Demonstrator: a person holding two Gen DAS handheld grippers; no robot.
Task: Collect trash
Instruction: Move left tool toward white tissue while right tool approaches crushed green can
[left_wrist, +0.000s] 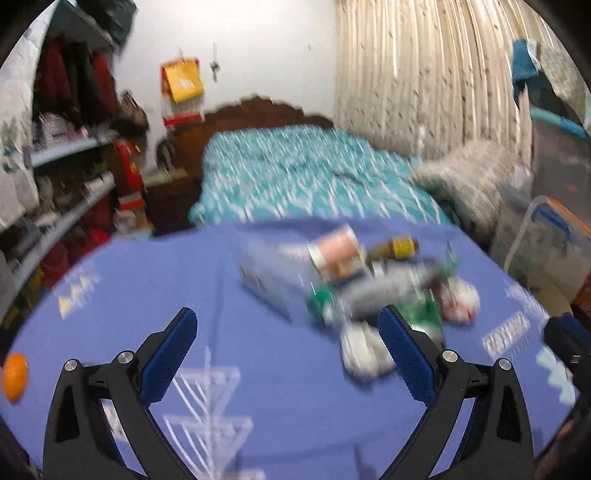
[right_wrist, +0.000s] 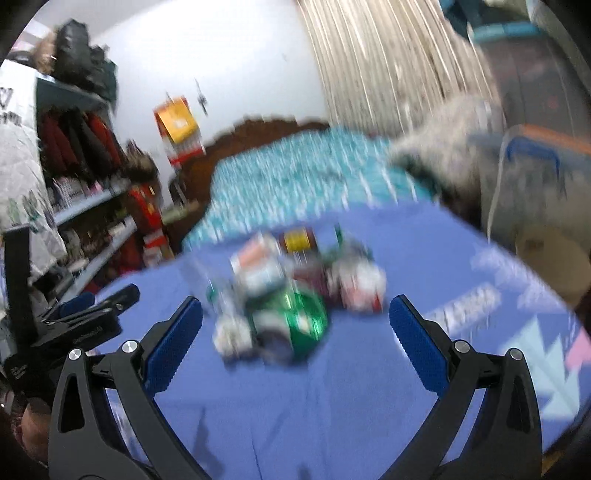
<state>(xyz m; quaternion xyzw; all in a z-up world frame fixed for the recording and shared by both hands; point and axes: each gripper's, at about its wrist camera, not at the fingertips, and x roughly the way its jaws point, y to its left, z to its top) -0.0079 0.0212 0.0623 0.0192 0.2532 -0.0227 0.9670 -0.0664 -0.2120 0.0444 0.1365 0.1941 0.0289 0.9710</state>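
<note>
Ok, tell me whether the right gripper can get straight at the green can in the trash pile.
Probably yes. The right gripper is open and the green can lies at the near edge of the pile, between the fingers' line, with only bare blue tablecloth before it. Blur hides finer detail.

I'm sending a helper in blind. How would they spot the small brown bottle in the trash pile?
Find the blue tablecloth at the foot of the teal bed; a trash pile sits on it. The brown bottle lies on its side at the pile's far edge, nearest the bed. It alone is dark brown with a yellow label.
</note>
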